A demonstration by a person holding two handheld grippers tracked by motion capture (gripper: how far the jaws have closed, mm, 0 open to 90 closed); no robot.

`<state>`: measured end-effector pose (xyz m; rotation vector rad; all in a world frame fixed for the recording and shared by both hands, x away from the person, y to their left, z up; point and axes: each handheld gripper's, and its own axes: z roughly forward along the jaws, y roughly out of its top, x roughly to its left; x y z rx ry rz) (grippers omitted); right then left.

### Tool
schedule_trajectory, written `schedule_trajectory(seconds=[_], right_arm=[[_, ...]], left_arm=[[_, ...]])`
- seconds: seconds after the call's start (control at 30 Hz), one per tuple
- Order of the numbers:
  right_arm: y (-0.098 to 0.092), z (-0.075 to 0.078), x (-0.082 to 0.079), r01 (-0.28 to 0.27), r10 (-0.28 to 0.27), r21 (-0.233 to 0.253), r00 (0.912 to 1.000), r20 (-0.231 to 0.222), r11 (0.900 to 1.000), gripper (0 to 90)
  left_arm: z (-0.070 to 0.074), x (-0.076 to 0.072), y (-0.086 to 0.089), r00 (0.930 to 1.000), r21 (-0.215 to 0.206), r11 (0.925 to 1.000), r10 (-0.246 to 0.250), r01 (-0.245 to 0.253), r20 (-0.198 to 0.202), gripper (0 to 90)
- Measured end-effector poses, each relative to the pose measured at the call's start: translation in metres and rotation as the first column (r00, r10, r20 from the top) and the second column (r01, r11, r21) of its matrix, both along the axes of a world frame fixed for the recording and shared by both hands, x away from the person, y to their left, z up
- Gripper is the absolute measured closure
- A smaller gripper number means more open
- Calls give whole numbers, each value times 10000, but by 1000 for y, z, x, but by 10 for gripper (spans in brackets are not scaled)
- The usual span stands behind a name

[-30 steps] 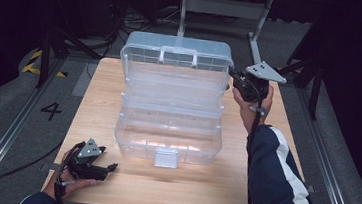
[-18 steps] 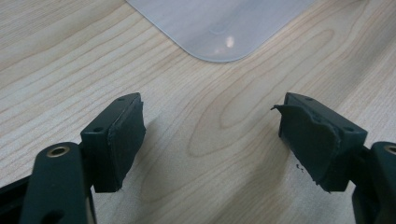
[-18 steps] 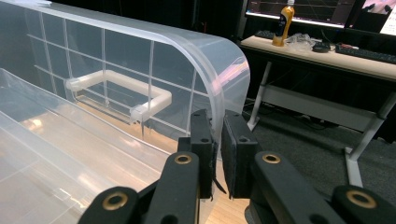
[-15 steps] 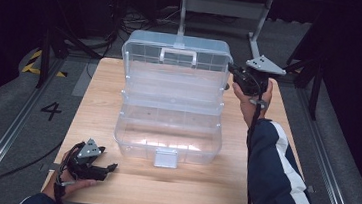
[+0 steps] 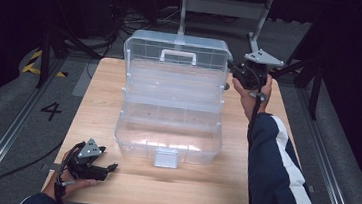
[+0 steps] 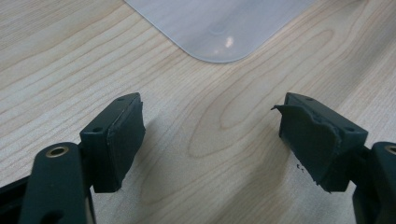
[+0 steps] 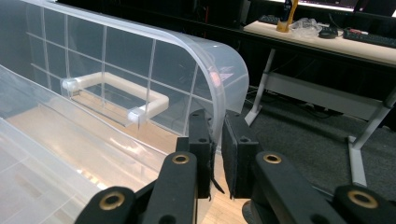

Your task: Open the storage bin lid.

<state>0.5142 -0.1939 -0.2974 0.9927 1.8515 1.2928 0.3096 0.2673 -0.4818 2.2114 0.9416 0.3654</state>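
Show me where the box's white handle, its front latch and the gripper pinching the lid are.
white handle [image 5: 178, 56], high view, middle of its bar.
front latch [image 5: 166, 157], high view, its flap.
right gripper [image 7: 218, 154], right gripper view, between its jaws on the lid [image 7: 224, 70] edge.

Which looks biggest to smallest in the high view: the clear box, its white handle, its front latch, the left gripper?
1. clear box
2. left gripper
3. white handle and front latch: too alike to rank, and the latch sits nearer the camera.

box [image 6: 219, 28] cut off by top edge, lid rim [image 7: 217, 135] hidden between right gripper [image 7: 218, 154] fingers
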Motion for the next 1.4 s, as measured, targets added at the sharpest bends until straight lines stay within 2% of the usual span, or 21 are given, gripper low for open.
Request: schedule_trajectory(seconds=[0.3,0.5,0.7,1.23,1.4], right_arm=[[3,0,13,166,-166,-18,9994,-299,9999,830],[4,-5,21,338,-339,-51,9992,-195,9994,826],[5,-8,31,430,-426,89,9984,-368,9990,826],[4,-8,44,336,-339,-48,9965,-762,9994,821],[5,-7,49,346,-358,-133,9942,-1010,9993,817]], left_arm=[[0,0,0,10000,-1,10000,-17,17,-1,225],[0,0,0,10000,-2,10000,-10,10,-14,225],[0,0,0,10000,-6,10000,-16,16,2,225],[0,0,-1,10000,-36,10000,30,-30,-30,224],[0,0,-1,10000,-80,10000,60,-60,-22,224]])
